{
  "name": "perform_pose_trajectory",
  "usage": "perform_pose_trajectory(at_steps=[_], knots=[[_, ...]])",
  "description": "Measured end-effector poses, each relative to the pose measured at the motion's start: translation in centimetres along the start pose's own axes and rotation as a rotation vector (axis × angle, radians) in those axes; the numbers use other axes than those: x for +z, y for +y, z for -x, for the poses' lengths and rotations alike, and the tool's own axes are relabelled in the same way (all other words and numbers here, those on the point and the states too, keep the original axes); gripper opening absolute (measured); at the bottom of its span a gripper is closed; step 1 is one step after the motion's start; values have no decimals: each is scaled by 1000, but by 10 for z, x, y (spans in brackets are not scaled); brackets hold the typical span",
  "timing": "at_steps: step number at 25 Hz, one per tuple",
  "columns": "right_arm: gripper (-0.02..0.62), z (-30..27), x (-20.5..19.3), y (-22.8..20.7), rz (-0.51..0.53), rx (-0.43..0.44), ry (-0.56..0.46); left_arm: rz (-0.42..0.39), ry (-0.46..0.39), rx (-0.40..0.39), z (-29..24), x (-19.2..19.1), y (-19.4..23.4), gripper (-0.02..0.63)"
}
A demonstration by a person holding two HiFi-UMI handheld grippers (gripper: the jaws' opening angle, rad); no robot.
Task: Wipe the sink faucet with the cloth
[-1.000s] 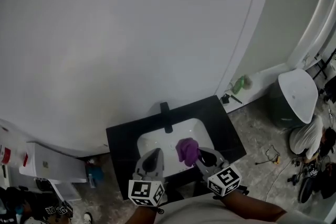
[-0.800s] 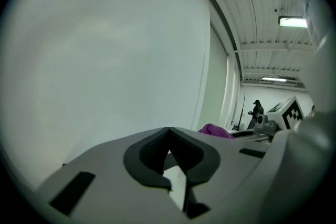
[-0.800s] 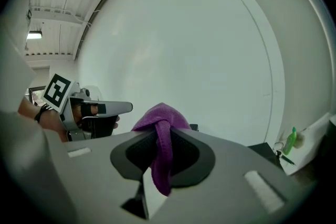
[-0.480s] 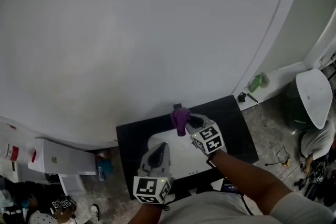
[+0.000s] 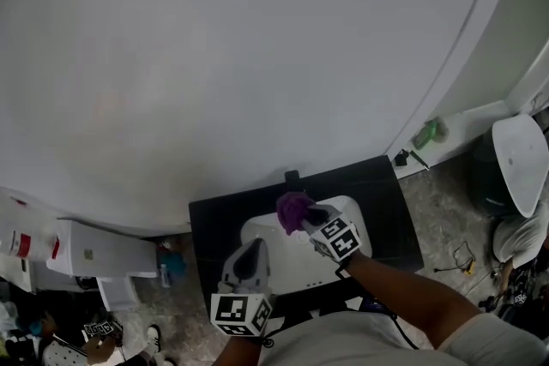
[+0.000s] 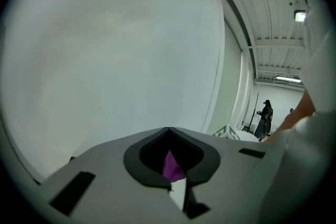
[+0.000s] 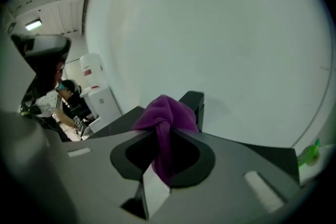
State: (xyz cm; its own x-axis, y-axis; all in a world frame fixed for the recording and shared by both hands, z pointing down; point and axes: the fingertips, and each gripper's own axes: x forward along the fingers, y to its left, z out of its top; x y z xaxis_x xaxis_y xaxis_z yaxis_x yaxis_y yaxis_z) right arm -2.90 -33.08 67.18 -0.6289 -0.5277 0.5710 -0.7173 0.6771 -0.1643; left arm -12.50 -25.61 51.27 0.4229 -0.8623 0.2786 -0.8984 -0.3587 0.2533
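Observation:
A black faucet (image 5: pixel 293 179) stands at the back of a white basin (image 5: pixel 262 234) set in a black countertop (image 5: pixel 384 210). My right gripper (image 5: pixel 304 215) is shut on a bunched purple cloth (image 5: pixel 293 209), held over the basin just in front of the faucet. In the right gripper view the cloth (image 7: pixel 167 116) bulges out of the jaws, with the faucet (image 7: pixel 195 103) right behind it; I cannot tell if they touch. My left gripper (image 5: pixel 250 248) hovers over the basin's front left, jaws shut on nothing. The cloth (image 6: pixel 169 167) shows through its jaw opening.
A curved white wall (image 5: pixel 240 47) rises directly behind the sink. A green spray bottle (image 5: pixel 427 134) lies on the floor ledge at right, beside a white-lidded bin (image 5: pixel 515 159). A white cabinet (image 5: pixel 90 257) stands to the left. People (image 7: pixel 58 99) are in the background.
My right gripper carried the cloth from the basin's front up to the faucet, then drew back a little towards the basin. The left gripper stayed almost still.

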Motion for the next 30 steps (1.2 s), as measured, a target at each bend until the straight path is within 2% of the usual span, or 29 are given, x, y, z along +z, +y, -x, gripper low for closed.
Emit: perform_pose_trajectory(at_steps=[2,5,8,10,12,14,17,20,23,25,27,30], knots=[[57,8,5,8,35,12,-23,2,0,7,-2,1,3,6],[58,-1,60,-14,98,-16,-108,10,-1,18,0,3,2,6],[59,-40,87,-44,90,-50,-60,24,19,30,7,1,5,6],[59,-55,79,-49,79,-49,-27,22,21,37,10,1,4,6],[58,-46,66,-37,78,-17,-42,26,6,35,7,2,1,6],[58,-27,39,-5,69,54,-52,31,0,30,7,2,1,6],[58,-11,-16,35,51,140,10,37,8,28,6,-1,5,6],[58,-21,-23,16,48,86,16,28,11,32,10,0,4,6],[60,-43,-7,-17,120,20,44,21,9,48,17,2,5,6],[61,-52,-7,-25,136,5,64,24,15,53,20,1,6,6],[60,-47,-13,-15,127,13,60,27,18,56,22,0,8,6],[58,-29,-40,24,127,85,75,32,13,58,22,0,13,6]])
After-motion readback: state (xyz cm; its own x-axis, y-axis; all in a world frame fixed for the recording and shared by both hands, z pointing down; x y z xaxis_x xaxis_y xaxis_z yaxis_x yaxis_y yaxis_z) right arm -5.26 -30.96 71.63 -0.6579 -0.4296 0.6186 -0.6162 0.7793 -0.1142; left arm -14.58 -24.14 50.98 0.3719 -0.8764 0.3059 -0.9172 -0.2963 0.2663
